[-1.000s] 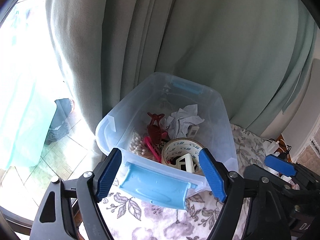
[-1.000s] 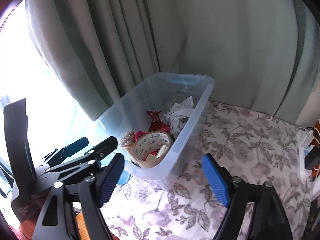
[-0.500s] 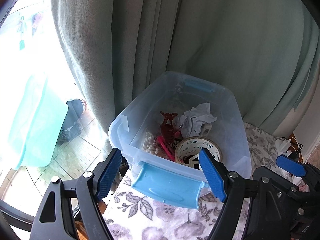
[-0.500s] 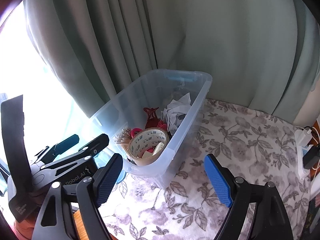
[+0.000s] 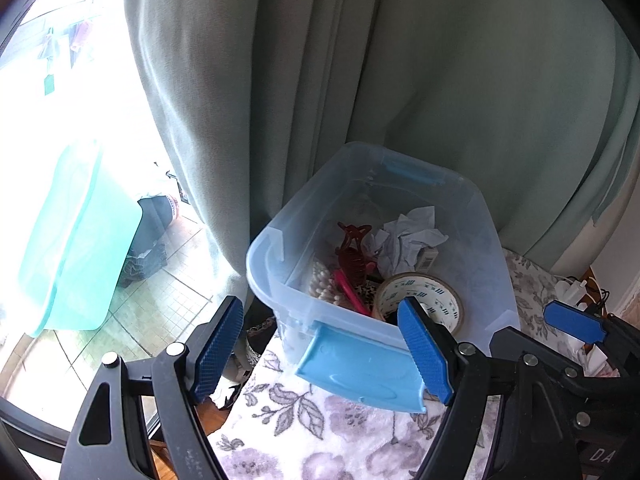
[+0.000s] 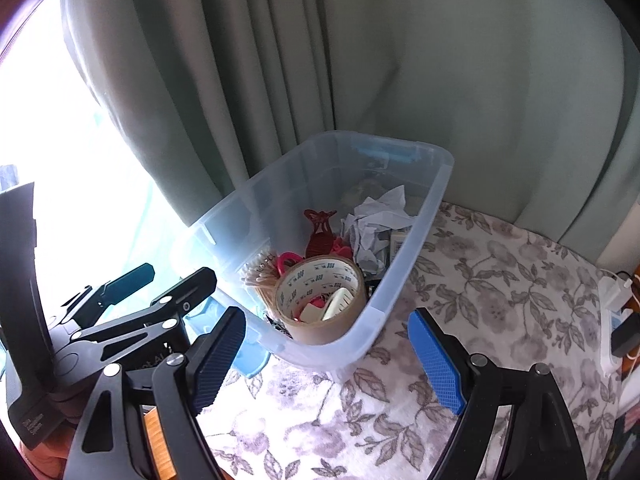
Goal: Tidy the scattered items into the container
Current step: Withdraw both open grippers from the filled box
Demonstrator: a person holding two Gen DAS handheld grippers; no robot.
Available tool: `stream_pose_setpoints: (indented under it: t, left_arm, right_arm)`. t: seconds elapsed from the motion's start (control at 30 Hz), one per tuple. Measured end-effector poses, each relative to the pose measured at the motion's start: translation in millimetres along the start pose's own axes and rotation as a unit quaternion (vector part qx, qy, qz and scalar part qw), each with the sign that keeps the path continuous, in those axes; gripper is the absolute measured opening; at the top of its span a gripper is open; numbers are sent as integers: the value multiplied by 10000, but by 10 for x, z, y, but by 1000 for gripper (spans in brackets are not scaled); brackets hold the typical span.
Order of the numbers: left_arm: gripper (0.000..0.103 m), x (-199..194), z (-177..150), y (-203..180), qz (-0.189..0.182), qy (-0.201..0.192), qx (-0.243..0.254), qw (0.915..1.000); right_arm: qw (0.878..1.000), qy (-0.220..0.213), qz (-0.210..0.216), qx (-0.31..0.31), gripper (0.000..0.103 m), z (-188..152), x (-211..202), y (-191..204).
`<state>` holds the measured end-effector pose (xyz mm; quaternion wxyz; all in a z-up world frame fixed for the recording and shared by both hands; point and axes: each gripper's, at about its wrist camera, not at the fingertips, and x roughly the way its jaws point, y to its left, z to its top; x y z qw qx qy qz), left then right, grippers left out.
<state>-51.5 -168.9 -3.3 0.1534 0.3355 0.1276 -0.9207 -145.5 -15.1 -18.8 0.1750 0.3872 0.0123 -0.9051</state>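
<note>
You are holding both grippers above a table covered with a floral cloth (image 6: 500, 280), each angled downward toward a clear plastic container (image 6: 404, 248) that sits at the cloth's far left edge, against a grey-green curtain (image 6: 440, 60). Your left gripper (image 5: 320, 344) has its blue-padded jaws spread wide with nothing between them; in its view they frame the near end of the container, where a light blue handle (image 5: 360, 368) juts out toward you. Your right gripper (image 6: 328, 356) is likewise spread wide and empty, hanging over the cloth just in front of the container's near right corner. Inside the container lie the tidied items: a roll of brown packing tape (image 6: 320, 300) leaning at the near end with small pale pieces resting in its core, a bundle of cotton swabs (image 6: 258, 276) beside it on the left, a dark red hair claw (image 6: 320, 232) behind it, a pink item (image 6: 288, 260) that is partly hidden, crumpled white paper (image 6: 376, 220) further back, and a small box (image 6: 398, 246) against the right wall. In the right view the cloth around the container is bare. At the far right edge of the table a white charger with cables (image 6: 612, 288) is visible. To the left of the curtain, bright daylight comes through a window (image 5: 80, 120).
</note>
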Motion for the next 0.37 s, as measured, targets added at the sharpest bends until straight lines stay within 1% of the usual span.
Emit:
stream_pose_setpoints:
  t: [0.17,0.37]
  left_arm:
    - [80,28,-12,57,56,6,-34,10000]
    - [80,60,6,142,-25,1,-171,9999]
  right_arm:
    - [9999,58,3,-92,86,19,54,49]
    - [9998,83,10,-161,86,47,93,78]
